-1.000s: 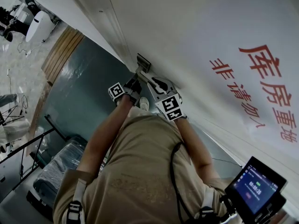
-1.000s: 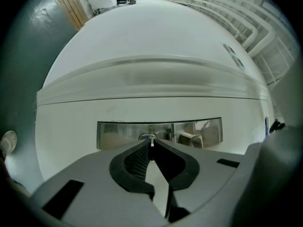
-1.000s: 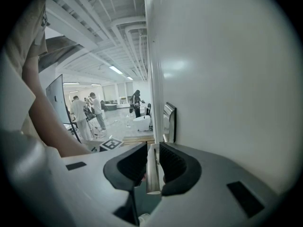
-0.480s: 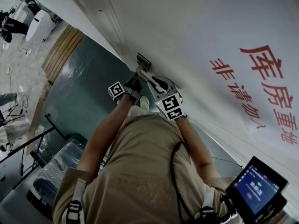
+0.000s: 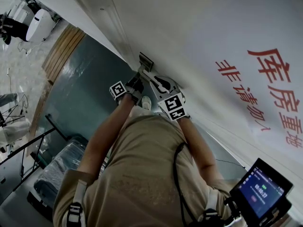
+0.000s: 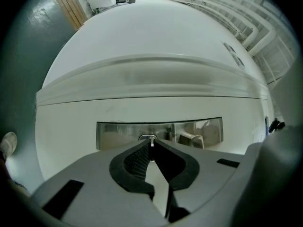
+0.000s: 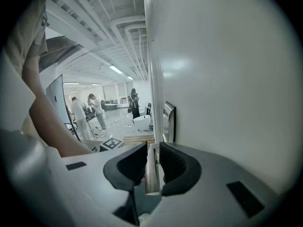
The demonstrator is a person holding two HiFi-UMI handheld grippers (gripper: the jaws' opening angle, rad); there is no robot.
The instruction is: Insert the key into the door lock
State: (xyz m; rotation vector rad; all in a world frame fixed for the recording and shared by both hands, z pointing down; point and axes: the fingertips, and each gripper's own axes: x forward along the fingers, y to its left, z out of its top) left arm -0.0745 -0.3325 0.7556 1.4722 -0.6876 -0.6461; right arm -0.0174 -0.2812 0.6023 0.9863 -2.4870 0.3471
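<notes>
My left gripper (image 6: pixel 151 144) is shut on a small metal key (image 6: pixel 151 140). The key's tip sits at the keyhole (image 6: pixel 147 137) of the steel lock plate (image 6: pixel 113 134) on the white door (image 6: pixel 156 56). In the head view the left gripper (image 5: pixel 137 82) and the right gripper (image 5: pixel 152 78) meet just below that lock plate (image 5: pixel 145 60). My right gripper (image 7: pixel 152 157) is shut on the silver door handle (image 7: pixel 151 173), with the lock plate (image 7: pixel 169 122) seen edge-on beyond it.
The white door (image 5: pixel 203 37) carries red characters (image 5: pixel 265 89) at the right. A dark grey-green floor (image 5: pixel 80 89) lies to the left, with a dark suitcase (image 5: pixel 61 169) near the person's side. A lit screen (image 5: pixel 260 186) hangs at the lower right. Several people (image 7: pixel 87 110) stand far back in the hall.
</notes>
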